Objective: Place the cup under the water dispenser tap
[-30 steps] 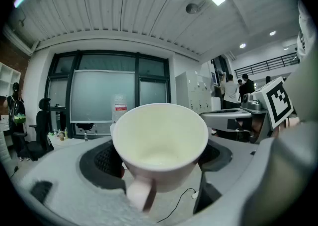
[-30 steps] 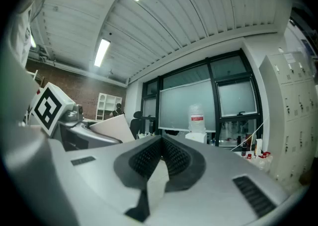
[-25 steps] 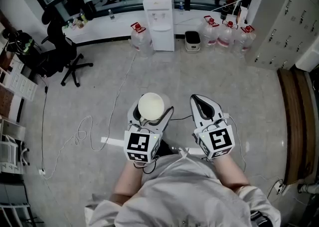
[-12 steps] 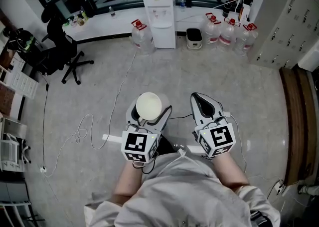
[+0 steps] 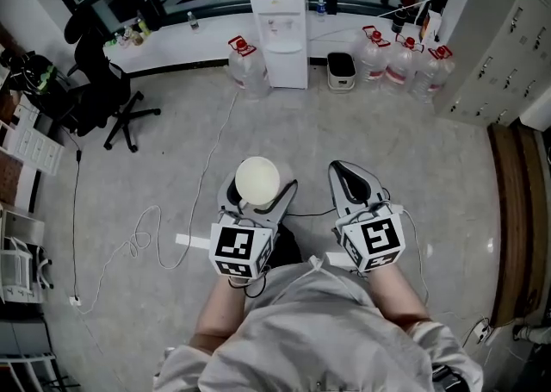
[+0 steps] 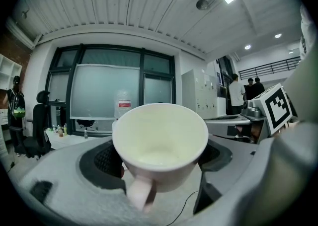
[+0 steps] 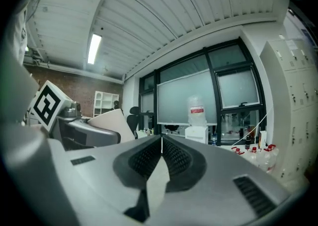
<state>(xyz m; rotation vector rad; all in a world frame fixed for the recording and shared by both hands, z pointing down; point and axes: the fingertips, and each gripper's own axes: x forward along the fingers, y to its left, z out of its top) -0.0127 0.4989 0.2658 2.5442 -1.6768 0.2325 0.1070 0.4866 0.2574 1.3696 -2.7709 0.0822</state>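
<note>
Transport grip: the left gripper point(image 5: 256, 195) has its jaws spread wide and clamped on the body of the cup point(image 6: 160, 143). The cup is held mouth up, probably so it rides level toward the water dispenser point(image 5: 281, 28), which stands well apart by the far wall. The right gripper point(image 5: 346, 177) hangs just beside it, jaws closed together on nothing and apparently idle; the cup is a plain cream-white mug, empty, with a stubby handle facing the gripper's camera.

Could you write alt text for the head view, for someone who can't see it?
Seen from above, a person holds a tool in each hand: the left tool grips a white cup, the right tool is shut and empty. Across the grey floor a white water dispenser stands ahead.
</note>
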